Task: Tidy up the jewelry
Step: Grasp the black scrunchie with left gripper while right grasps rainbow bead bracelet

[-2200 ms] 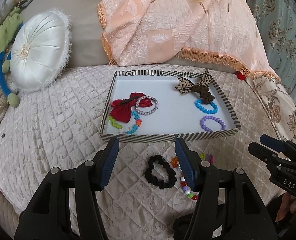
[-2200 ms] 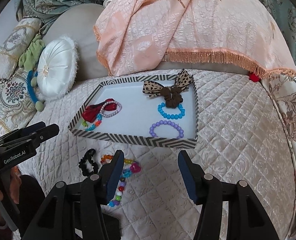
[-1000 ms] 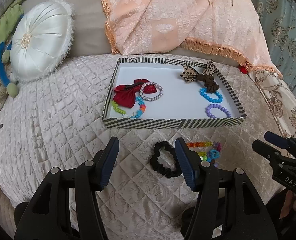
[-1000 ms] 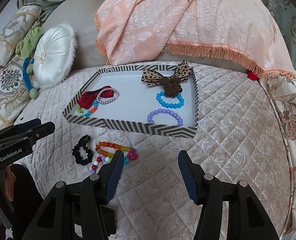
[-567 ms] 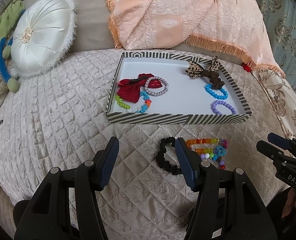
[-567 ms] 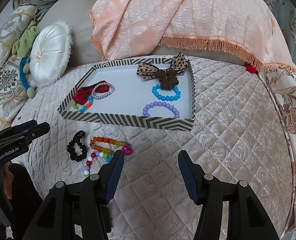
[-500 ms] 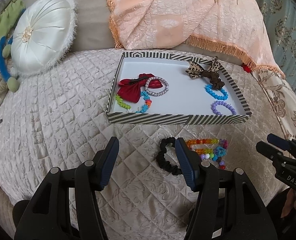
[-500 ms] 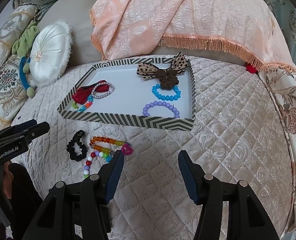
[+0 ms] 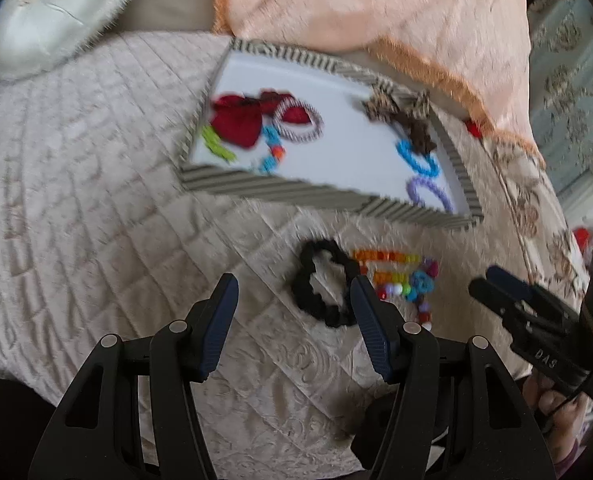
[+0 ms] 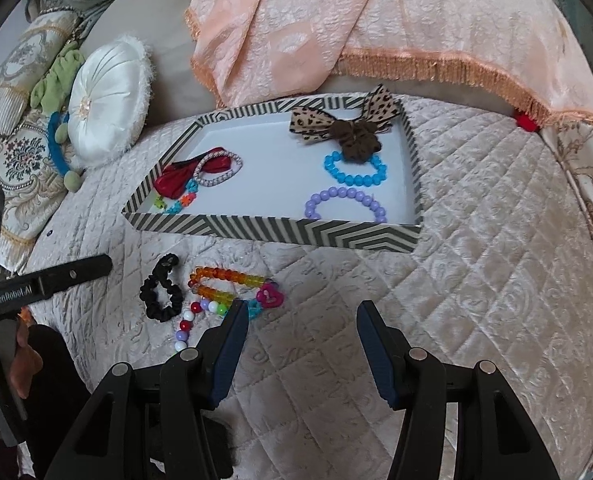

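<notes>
A striped tray (image 10: pixel 272 229) (image 9: pixel 280 190) lies on the quilted bed, holding a red bow (image 10: pixel 176 178), a leopard bow (image 10: pixel 336 120), a blue bead bracelet (image 10: pixel 354 178) and a purple one (image 10: pixel 346 202). In front of it on the quilt lie a black scrunchie (image 9: pixel 322 288) (image 10: pixel 161 294) and a pile of coloured bead bracelets (image 10: pixel 224 288) (image 9: pixel 400 276). My left gripper (image 9: pixel 294 294) is open, low over the quilt, with the scrunchie just inside its right finger. My right gripper (image 10: pixel 300 322) is open over bare quilt, the bead pile at its left fingertip.
A peach fringed throw (image 10: pixel 376 20) hangs behind the tray. A round white cushion (image 10: pixel 108 100) and patterned pillows sit at the back left. The bed edge falls away at the right. A hand (image 10: pixel 12 360) holds the left gripper at the lower left of the right wrist view.
Both grippers have sunk toward the quilt. The left one has tilted and shifted so the scrunchie now sits nearer between its fingers; its view is blurred. Nothing was grasped.
</notes>
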### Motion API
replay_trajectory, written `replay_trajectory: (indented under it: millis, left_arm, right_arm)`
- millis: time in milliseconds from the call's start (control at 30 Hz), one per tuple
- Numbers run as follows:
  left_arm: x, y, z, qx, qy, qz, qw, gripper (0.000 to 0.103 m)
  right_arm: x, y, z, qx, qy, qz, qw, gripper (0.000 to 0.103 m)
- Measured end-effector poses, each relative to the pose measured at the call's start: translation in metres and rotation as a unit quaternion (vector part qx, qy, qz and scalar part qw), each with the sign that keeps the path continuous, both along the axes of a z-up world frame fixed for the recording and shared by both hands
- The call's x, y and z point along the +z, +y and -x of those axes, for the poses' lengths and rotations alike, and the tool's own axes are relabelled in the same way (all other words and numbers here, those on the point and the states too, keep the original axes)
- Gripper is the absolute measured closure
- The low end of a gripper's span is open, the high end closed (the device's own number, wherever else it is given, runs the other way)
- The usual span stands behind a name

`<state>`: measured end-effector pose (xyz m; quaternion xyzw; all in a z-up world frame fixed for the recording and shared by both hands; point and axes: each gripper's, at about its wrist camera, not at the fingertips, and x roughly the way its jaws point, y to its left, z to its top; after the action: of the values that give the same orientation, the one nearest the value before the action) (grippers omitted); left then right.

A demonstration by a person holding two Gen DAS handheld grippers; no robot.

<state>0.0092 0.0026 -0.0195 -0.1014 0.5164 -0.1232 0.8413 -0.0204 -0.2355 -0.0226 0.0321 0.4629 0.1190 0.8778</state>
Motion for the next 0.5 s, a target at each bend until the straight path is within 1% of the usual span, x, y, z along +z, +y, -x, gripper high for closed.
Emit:
replay_trajectory:
  millis: [133, 200, 367, 467, 500]
  left_arm:
    - [-0.014, -0.006, -0.005, -0.001, 0.012, -0.020, 0.9997, 0.043]
    - [-0.019, -0.006, -0.008, 0.004, 0.016, -0.024, 0.9996, 0.043]
    - [-0.029, -0.011, -0.018, 0.002, 0.021, -0.038, 0.9991, 0.042]
    - [-0.033, -0.018, -0.022, -0.002, 0.014, -0.050, 0.9987, 0.043]
    - [-0.033, -0.020, -0.022, -0.005, 0.011, -0.054, 0.9985, 0.043]
  right_arm:
    - [-0.004, 0.007, -0.010, 0.011, 0.004, -0.002, 1.000, 0.049]
    - [-0.008, 0.012, -0.015, 0.022, 0.008, -0.003, 1.000, 0.049]
    - [-0.025, 0.024, -0.030, 0.042, 0.027, 0.003, 0.999, 0.049]
    - [-0.039, 0.026, -0.037, 0.042, 0.040, 0.002, 0.998, 0.067]
    - [-0.040, 0.025, -0.037, 0.041, 0.032, -0.001, 0.999, 0.071]
